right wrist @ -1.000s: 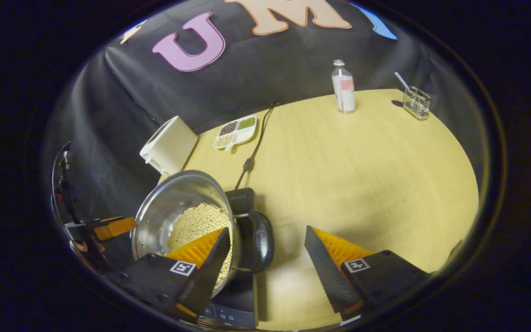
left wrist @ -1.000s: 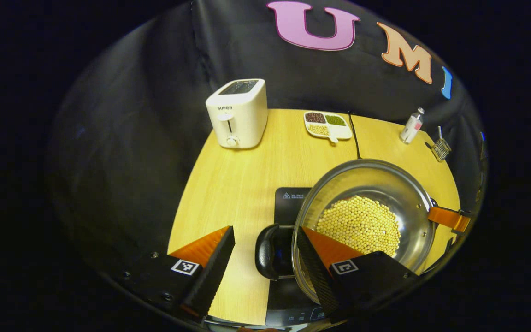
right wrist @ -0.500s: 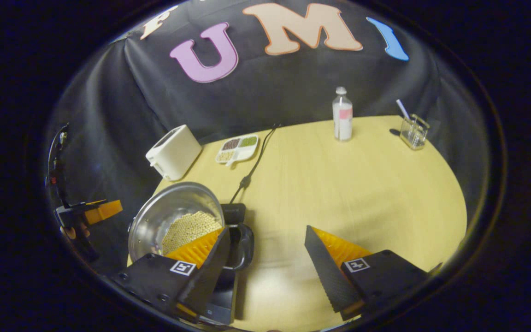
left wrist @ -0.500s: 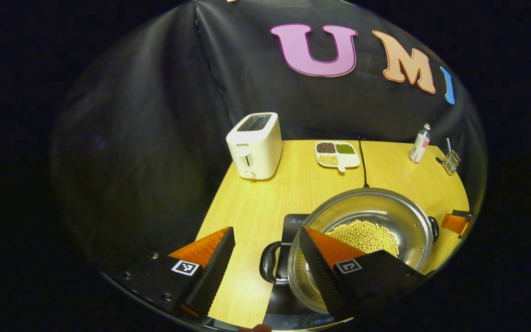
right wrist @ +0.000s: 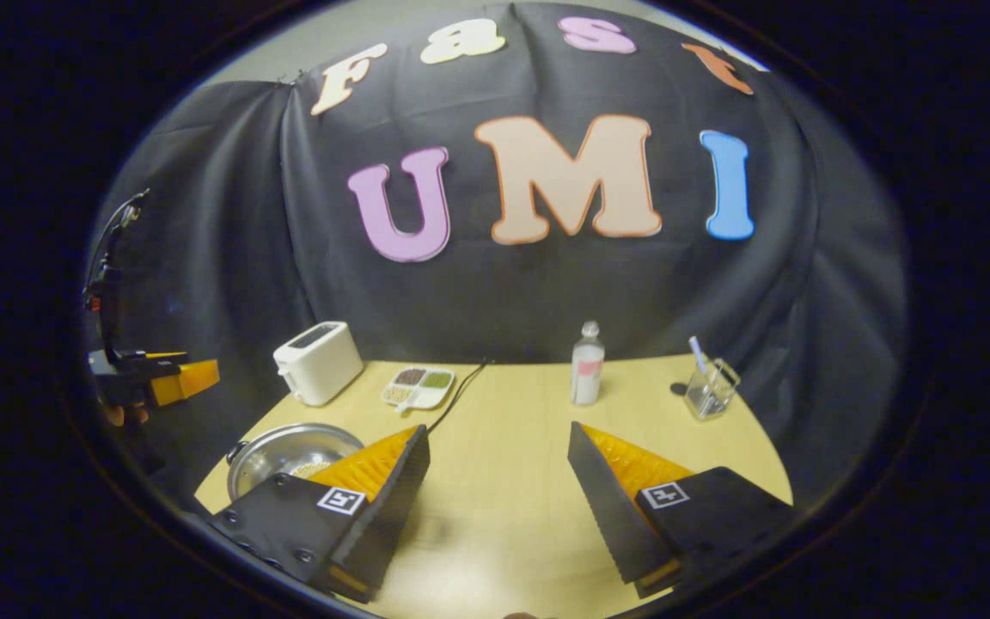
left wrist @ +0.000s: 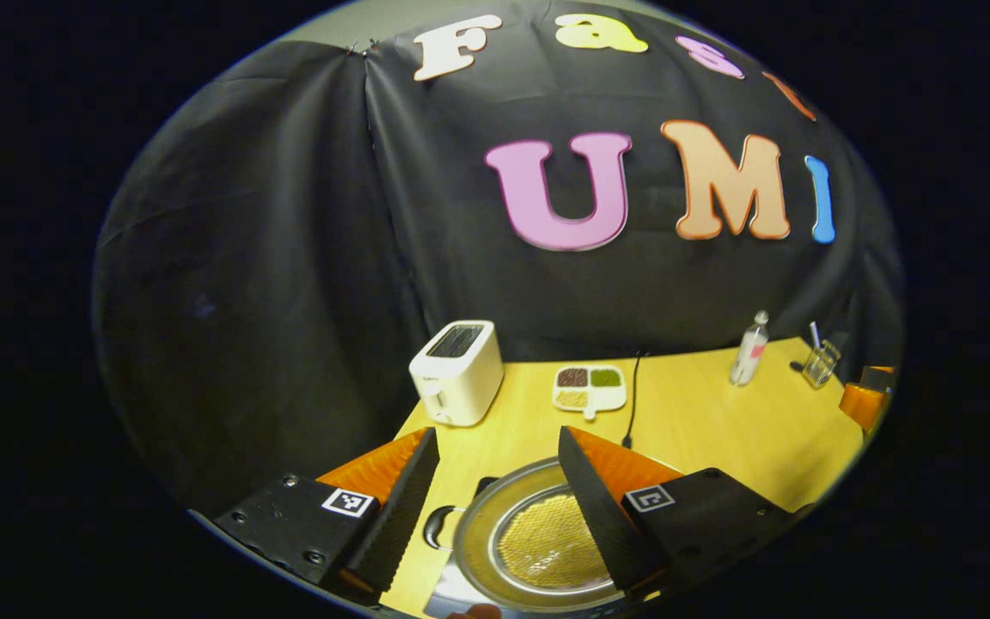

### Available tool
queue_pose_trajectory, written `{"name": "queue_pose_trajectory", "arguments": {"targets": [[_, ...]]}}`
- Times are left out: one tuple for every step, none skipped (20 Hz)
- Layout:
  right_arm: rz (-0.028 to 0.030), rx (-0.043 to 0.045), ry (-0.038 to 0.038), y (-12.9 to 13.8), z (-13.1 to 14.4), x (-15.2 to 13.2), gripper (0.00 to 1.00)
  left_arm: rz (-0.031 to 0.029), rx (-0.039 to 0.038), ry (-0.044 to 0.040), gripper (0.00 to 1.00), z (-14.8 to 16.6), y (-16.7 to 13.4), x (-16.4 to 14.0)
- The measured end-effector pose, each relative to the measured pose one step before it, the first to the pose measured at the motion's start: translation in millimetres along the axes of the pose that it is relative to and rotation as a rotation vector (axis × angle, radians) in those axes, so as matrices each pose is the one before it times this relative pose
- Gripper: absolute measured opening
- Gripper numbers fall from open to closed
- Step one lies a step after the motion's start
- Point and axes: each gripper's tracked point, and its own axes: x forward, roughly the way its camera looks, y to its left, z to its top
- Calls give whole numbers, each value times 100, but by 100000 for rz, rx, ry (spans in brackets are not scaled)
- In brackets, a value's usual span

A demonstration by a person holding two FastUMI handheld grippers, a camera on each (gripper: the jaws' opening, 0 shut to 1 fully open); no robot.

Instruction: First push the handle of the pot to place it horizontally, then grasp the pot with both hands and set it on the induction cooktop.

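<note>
Left gripper [left wrist: 495, 499] jaws released, hovering above round steel pot of yellow beans [left wrist: 538, 542] at near counter edge. White toaster [left wrist: 456, 371] far left on yellow wooden counter [left wrist: 701, 430], divided white bean dish [left wrist: 589, 389] beside it. Right gripper [right wrist: 499, 503] jaws released over bare counter; clear bottle [right wrist: 586, 352] far right.

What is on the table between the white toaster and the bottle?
In the right gripper view, a divided dish of beans and a black power cord lie between the toaster and the bottle.

the table [right wrist: 512, 481] middle is bare; toaster [right wrist: 318, 361], snack dish [right wrist: 418, 388], bottle [right wrist: 586, 364] and glass holder [right wrist: 710, 389] line the back.
</note>
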Motion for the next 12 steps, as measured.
{"name": "queue_pose_trajectory", "arguments": {"targets": [[-669, -590, -3788, -912, 1549, -675, 100, -173, -467, -2831, 91, 1577, -1177, -865], [-380, -341, -3311, -928, 1466, -536, 94, 37, -412, -3265, 90, 1452, -1021, -642], [-664, -41, -3386, -917, 1311, -577, 94, 170, -220, -3437, 90, 1531, -1004, -551], [-745, -47, -3589, -987, 1592, -554, 94, 183, 152, -3313, 90, 1614, -839, -668], [-1284, -428, -3710, -1107, 1454, -473, 94, 29, 174, -2853, 94, 1335, -1080, -657], [-1463, -738, -4071, -1330, 1667, -568, 94, -537, 390, -3176, 91, 1470, -1000, -662], [-1418, -999, -4298, -1275, 1603, -408, 94, -445, 106, -3609, 91, 1431, -1013, -605], [-1209, -1245, -3628, -1173, 1652, -448, 93, -1694, -104, -3488, 93, 1427, -1395, -536], [-1041, -1363, -2473, -1044, 1209, -513, 100, -1089, -271, -2812, 93, 1147, -1187, -974], [-877, -1268, -1835, -887, 1010, -429, 93, -1118, -720, -1529, 94, 878, -1115, -413], [-678, -715, -2005, -831, 999, -385, 93, -1284, -1336, -412, 97, 720, -1278, -311], [-229, 114, -2147, -661, 1028, -362, 94, -789, -1541, -541, 98, 489, -1029, -396]]}}
